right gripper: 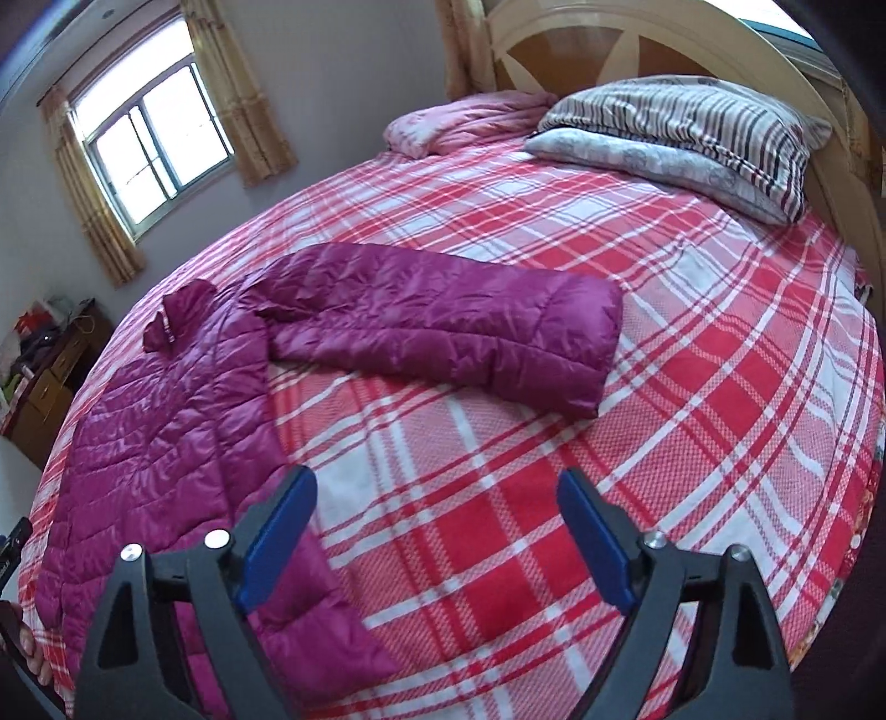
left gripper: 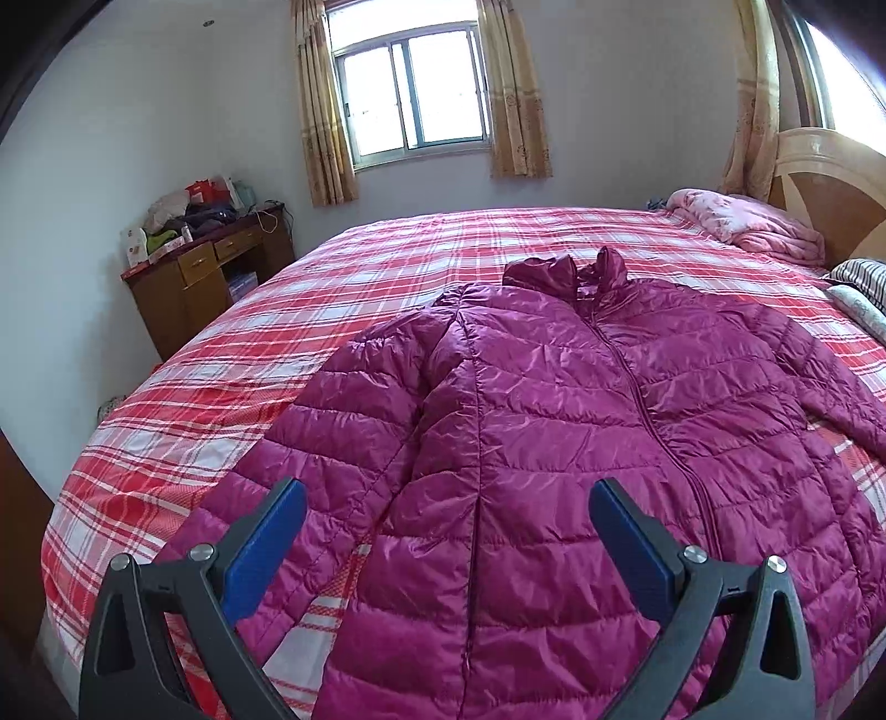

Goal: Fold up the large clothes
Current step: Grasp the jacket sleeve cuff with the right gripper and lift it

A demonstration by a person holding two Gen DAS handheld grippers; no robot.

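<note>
A magenta quilted puffer jacket (left gripper: 581,421) lies front up and zipped on the red plaid bed (left gripper: 266,354), collar toward the far side, both sleeves spread out. My left gripper (left gripper: 447,490) hovers over the jacket's lower front with its blue pads wide apart and nothing between them. In the right wrist view the jacket (right gripper: 155,437) lies at the left, and one sleeve (right gripper: 454,338) stretches out across the bed (right gripper: 498,509). My right gripper (right gripper: 436,482) stands open above bare bedspread beside the jacket's hem, its left finger over the hem's edge.
A wooden desk (left gripper: 210,282) piled with clutter stands against the far wall under a curtained window (left gripper: 412,94). A pink blanket (right gripper: 470,119) and striped pillows (right gripper: 692,133) lie at the wooden headboard (right gripper: 637,50). A person's hand (right gripper: 27,653) shows at the lower left edge.
</note>
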